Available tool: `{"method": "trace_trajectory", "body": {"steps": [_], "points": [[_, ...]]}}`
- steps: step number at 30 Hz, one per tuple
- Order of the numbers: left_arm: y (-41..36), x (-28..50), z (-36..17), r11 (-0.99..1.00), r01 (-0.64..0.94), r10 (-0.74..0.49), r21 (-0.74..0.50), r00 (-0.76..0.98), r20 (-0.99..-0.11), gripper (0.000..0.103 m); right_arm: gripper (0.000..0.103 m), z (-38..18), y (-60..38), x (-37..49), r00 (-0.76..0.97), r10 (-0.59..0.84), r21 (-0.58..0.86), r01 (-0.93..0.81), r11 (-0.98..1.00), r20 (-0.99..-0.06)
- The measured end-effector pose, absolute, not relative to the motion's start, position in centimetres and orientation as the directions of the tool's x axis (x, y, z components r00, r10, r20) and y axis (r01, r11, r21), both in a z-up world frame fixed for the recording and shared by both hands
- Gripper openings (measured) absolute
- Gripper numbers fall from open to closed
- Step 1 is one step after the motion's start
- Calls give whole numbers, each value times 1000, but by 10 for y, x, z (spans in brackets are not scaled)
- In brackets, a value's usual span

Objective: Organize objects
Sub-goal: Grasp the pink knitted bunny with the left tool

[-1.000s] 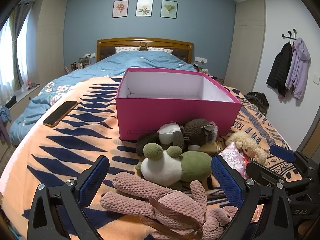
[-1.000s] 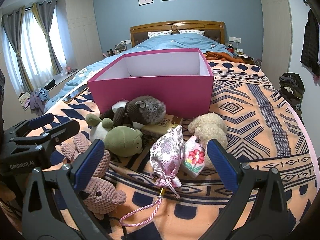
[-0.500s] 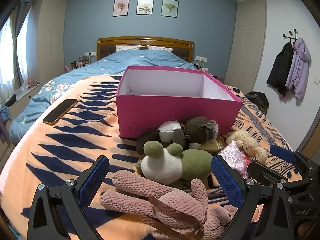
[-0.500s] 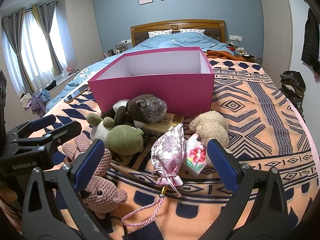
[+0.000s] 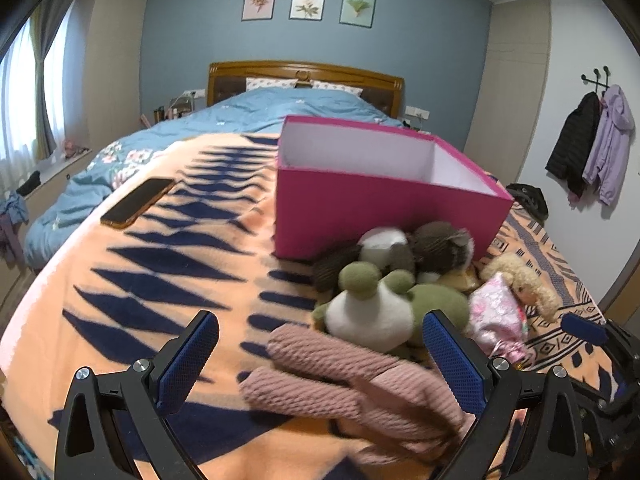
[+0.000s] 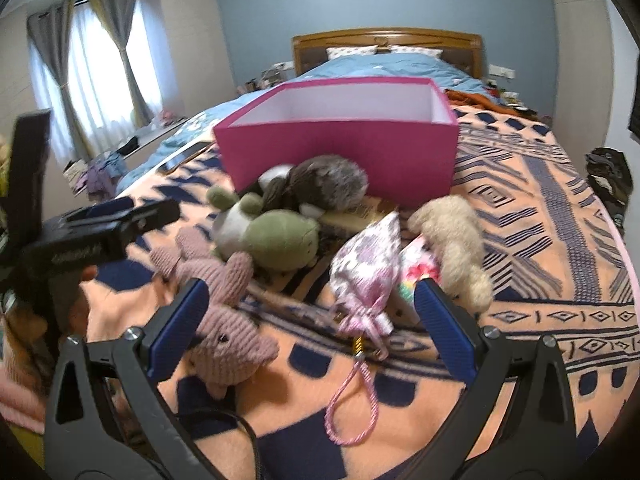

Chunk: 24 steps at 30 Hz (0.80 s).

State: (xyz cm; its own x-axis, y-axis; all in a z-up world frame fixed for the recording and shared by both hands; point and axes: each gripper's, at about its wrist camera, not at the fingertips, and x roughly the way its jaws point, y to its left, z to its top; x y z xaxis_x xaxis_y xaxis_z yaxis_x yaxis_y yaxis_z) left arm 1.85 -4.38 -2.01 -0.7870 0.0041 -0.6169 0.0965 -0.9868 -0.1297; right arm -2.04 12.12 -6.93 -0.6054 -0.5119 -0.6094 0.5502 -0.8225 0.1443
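Note:
An open pink box stands on the bed. In front of it lies a heap of soft toys: a pink knitted rabbit, a green and white frog, a brown furry toy, a cream bear and a floral drawstring pouch. My left gripper is open just above the rabbit's ears. My right gripper is open over the pouch and the rabbit's head.
A phone lies on the orange patterned blanket at the left. Jackets hang on the right wall. The left gripper's body sits at the left of the right wrist view.
Both views have shifted and blurred: the left gripper has swung left, so the toys now sit to its right. The right gripper has moved forward and lower toward the pouch. Both stay open.

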Motion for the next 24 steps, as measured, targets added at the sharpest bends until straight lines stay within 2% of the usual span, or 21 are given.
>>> {"method": "trace_trajectory", "body": {"steps": [6, 8, 12, 17, 19, 24], "points": [[-55, 20, -37, -988, 97, 4, -118, -756, -655, 103, 101, -84, 101, -4, -512, -546, 118, 649, -752, -664], [-55, 20, -38, -989, 89, 9, -115, -755, -656, 103, 96, -90, 92, -1, -468, -566, 129, 682, -720, -679], [-55, 20, -38, -991, 62, 32, -121, -759, -651, 103, 77, -103, 78, 0, -390, -588, 169, 716, -677, -708], [-55, 17, -41, -991, 27, 68, -132, -748, -660, 103, 69, -113, 77, -9, -360, -597, 210, 705, -678, -717], [-54, 16, -43, -991, 12, 82, -136, -743, -665, 103, 63, -111, 85, -14, -345, -628, 256, 698, -668, -697], [-49, 16, -43, -984, -69, 162, -164, -730, -664, 103, 62, -95, 99, -21, -359, -665, 292, 691, -661, -655]]}}
